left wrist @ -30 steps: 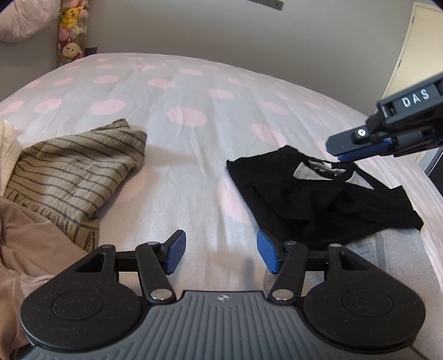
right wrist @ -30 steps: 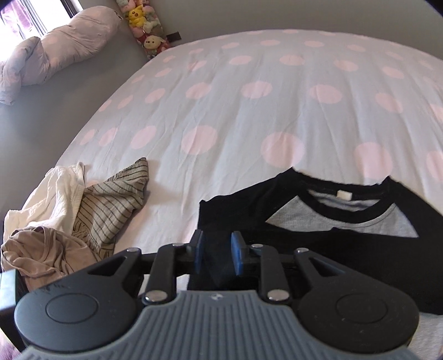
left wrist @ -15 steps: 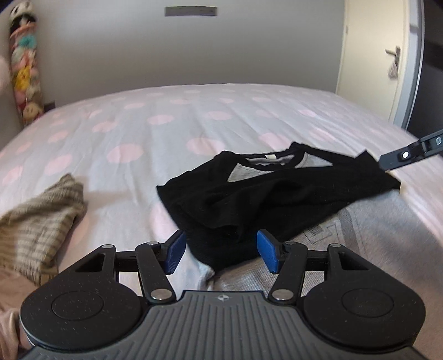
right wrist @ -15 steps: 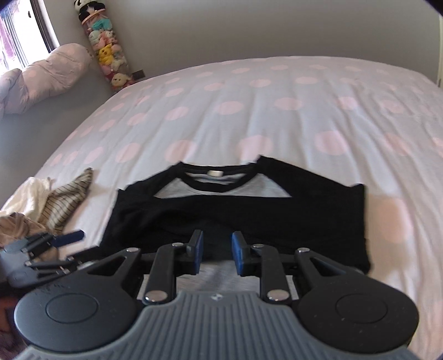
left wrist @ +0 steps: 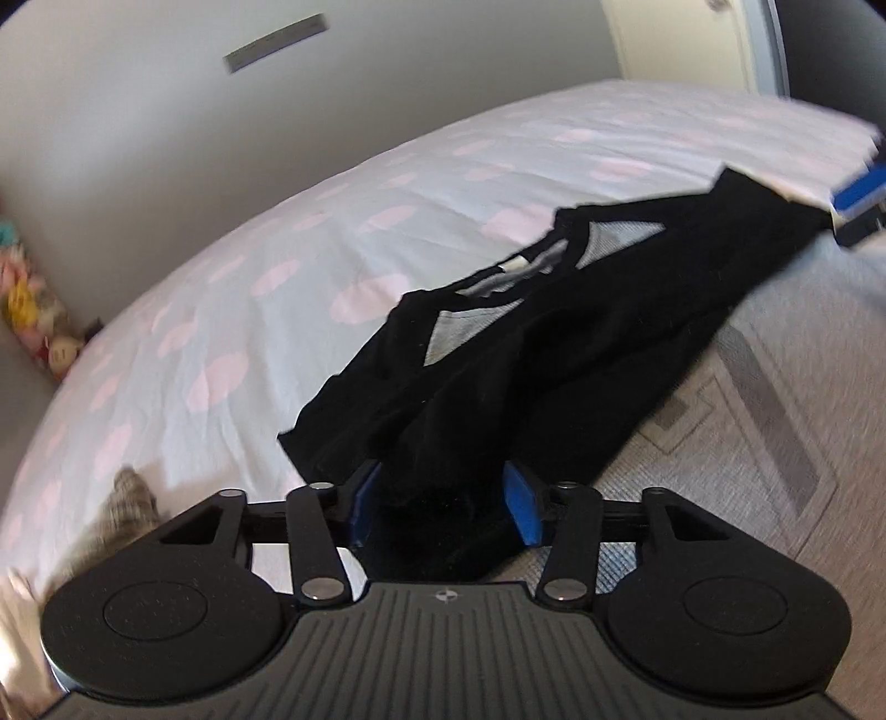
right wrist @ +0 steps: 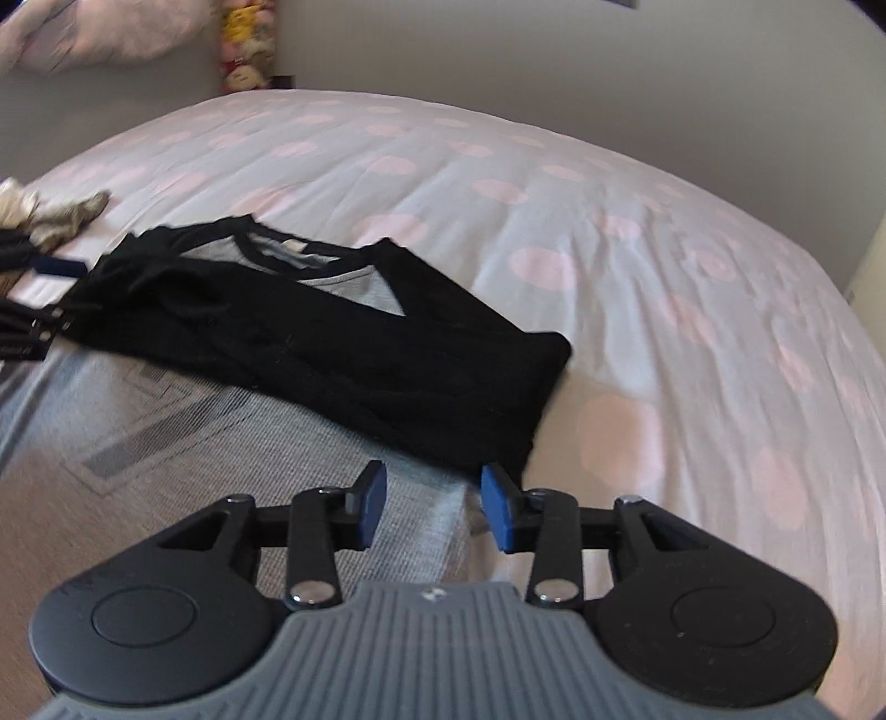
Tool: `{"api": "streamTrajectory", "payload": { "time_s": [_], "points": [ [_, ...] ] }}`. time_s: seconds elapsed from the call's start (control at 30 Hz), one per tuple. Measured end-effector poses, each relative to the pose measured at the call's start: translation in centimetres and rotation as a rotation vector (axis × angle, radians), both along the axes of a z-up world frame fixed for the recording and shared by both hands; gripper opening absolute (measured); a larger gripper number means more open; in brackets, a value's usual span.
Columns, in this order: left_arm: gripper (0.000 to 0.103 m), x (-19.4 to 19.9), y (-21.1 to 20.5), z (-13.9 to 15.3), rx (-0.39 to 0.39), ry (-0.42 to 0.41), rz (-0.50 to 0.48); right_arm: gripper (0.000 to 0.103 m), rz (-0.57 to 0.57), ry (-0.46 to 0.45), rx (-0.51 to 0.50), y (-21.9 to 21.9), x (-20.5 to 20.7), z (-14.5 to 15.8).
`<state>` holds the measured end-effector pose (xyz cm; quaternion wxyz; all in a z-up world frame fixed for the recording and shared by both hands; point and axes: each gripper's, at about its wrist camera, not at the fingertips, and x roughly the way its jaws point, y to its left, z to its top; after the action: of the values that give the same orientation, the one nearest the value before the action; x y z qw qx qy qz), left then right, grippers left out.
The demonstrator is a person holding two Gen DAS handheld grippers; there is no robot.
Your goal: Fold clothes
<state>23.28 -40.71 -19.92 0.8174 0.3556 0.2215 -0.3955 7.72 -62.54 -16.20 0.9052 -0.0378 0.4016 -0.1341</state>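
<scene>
Both grippers have swung to opposite ends of the shirt since a second ago, when the right one sat low over the black cloth with its jaws nearly together and the left one hung over bare bedspread. Now the left gripper (left wrist: pixel 443 507) has a bunched fold of the black sleeve (left wrist: pixel 437 520) between its blue pads, and its jaws are closing on it; whether the pads already press the cloth I cannot tell for sure, though it fills the gap. The right gripper (right wrist: pixel 434 507) is at the other end, its jaws opening, with only the grey body of the shirt (right wrist: pixel 232 443) and bedspread seen between the pads and nothing held.

The shirt, grey with black sleeves and a black neckband, lies flat on the bed (right wrist: pixel 554 194), its black upper part (right wrist: pixel 343 343) stretched across the cover with pink dots. At the far left of the right view, a heap of other clothes (right wrist: pixel 61 216) lies near the bed's edge. Soft toys (right wrist: pixel 243 50) stand against the wall.
</scene>
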Motion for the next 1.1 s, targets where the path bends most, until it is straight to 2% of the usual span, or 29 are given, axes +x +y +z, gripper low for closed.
{"api": "streamTrajectory", "payload": {
  "time_s": [0.13,0.17,0.2,0.27,0.33,0.47,0.57,0.73,0.9,0.93,1.0,1.07,1.1],
  "points": [
    [0.031,-0.8,-1.3,-0.8,0.071,-0.094,-0.070,0.042,0.087,0.033,-0.083,1.2,1.5,-1.4],
    [0.026,-0.9,-1.5,-1.0,0.088,-0.107,-0.083,0.042,0.092,0.038,-0.093,1.3,1.8,-1.8],
    [0.015,-0.8,-1.5,-0.9,0.098,-0.114,-0.090,0.040,0.093,0.042,-0.102,1.3,2.0,-2.1],
    [0.006,-0.7,-1.4,-0.7,0.114,-0.124,-0.101,0.034,0.089,0.051,-0.115,1.2,2.5,-2.6],
    [0.005,-0.4,-0.8,0.1,0.115,-0.144,-0.111,0.007,0.069,0.053,-0.112,0.7,2.5,-2.7],
    [0.004,0.0,0.8,1.6,0.137,-0.178,-0.158,0.002,0.003,0.028,-0.082,-0.8,1.7,-1.9],
    [0.004,-0.8,1.7,0.7,0.204,-0.181,-0.233,0.002,-0.037,0.031,-0.038,-1.8,1.1,-1.7],
    [0.009,-1.5,2.8,-1.3,0.244,-0.161,-0.249,0.002,-0.081,0.057,-0.003,-2.4,0.2,-2.2],
    [0.024,-0.2,3.7,-0.2,0.230,-0.150,-0.188,0.004,-0.105,0.059,0.006,-2.2,-1.4,-1.8],
    [0.026,0.1,4.0,0.2,0.216,-0.137,-0.180,0.006,-0.114,0.046,0.019,-2.1,-1.9,-1.6],
    [0.039,0.7,4.7,1.3,0.174,-0.099,-0.170,0.006,-0.151,0.007,0.054,-1.9,-3.0,-1.3],
    [0.046,1.4,5.2,2.4,0.116,-0.039,-0.165,0.007,-0.198,-0.032,0.092,-1.6,-4.0,-1.1],
    [0.046,1.8,5.4,3.0,0.085,-0.003,-0.163,0.007,-0.222,-0.051,0.103,-1.4,-4.5,-1.1]
  ]
}}
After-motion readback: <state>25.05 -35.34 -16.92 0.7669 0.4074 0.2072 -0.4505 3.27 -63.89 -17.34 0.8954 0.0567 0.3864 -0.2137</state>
